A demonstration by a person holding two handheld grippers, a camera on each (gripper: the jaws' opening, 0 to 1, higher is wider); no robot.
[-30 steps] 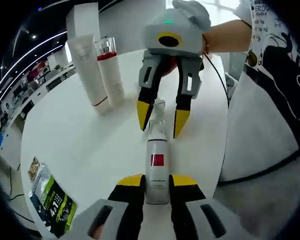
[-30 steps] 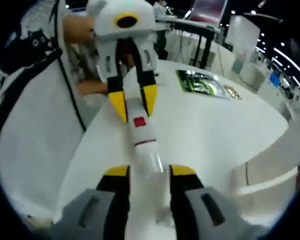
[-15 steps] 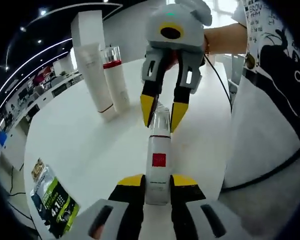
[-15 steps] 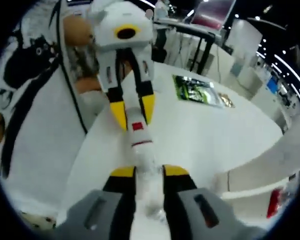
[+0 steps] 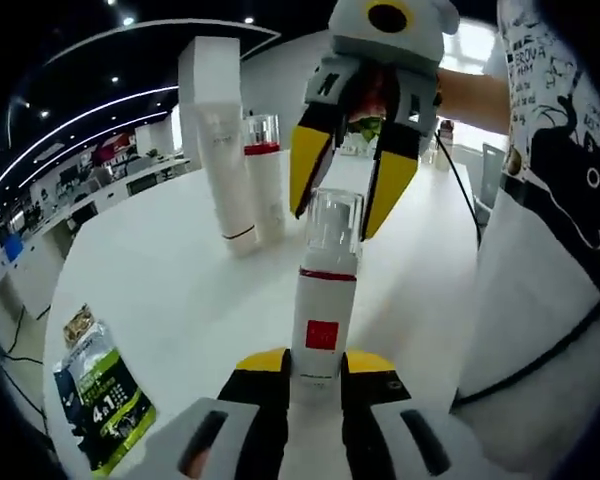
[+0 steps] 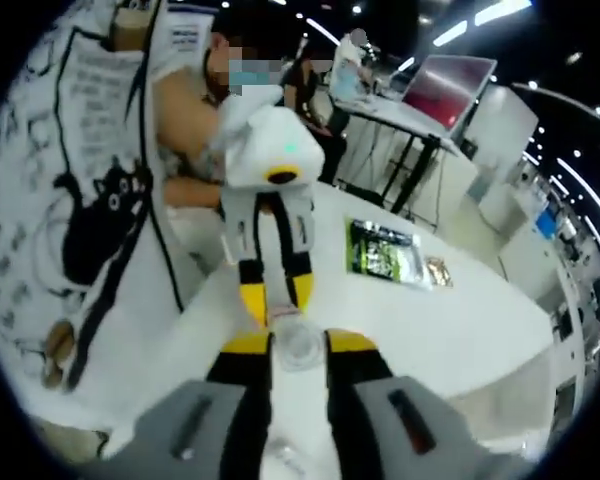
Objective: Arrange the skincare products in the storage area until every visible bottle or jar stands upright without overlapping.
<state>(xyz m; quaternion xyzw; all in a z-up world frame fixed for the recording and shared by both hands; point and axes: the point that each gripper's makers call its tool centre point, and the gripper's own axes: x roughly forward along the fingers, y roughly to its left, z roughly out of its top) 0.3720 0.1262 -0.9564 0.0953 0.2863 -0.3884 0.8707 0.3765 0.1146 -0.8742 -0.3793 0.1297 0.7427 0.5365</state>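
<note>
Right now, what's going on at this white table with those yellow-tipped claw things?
A person is tidying skincare products with two hand-held grippers. The left hand-held gripper clamps the base of a white pump bottle with a red square label, and the right hand-held gripper closes around its clear cap. A white tube and a red-banded bottle stand upright on the table behind.
</note>
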